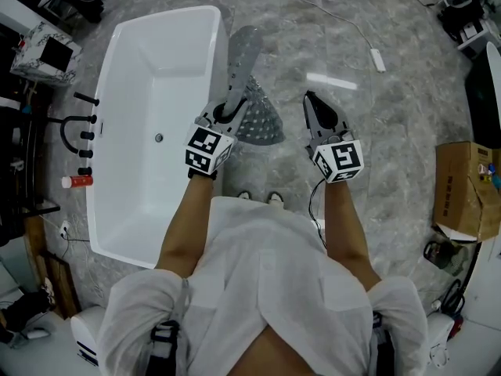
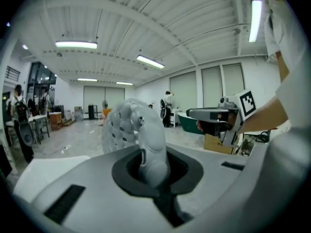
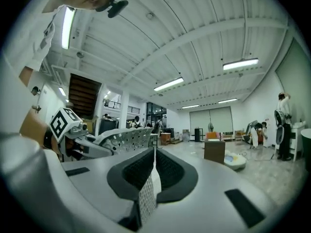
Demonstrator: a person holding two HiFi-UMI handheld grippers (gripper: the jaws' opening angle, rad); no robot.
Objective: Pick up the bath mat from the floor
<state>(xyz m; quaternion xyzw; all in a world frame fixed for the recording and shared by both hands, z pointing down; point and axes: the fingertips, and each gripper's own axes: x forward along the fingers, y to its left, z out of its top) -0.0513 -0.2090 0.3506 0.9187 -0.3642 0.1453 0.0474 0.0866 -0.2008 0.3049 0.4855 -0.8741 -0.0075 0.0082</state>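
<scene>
Step in hand: lift. The left gripper (image 1: 227, 110) is closed, and a bunched edge of the mat (image 1: 261, 121) is pinched between its jaws. The mat stands out ahead of them, beside the tub (image 1: 168, 12). It appears to be off the floor (image 1: 391, 131), though its far end cannot be confirmed clear.

The right gripper (image 1: 311, 100) is closed and sits near the mat but apart from it. Its own view shows a thin dotted strip in the jaw seam; what that strip is cannot be told.

Next move, as judged:
- Keep the left grip firm.
- Raise until the far end hangs free.
- Support the loose side with the right gripper if it sags.
</scene>
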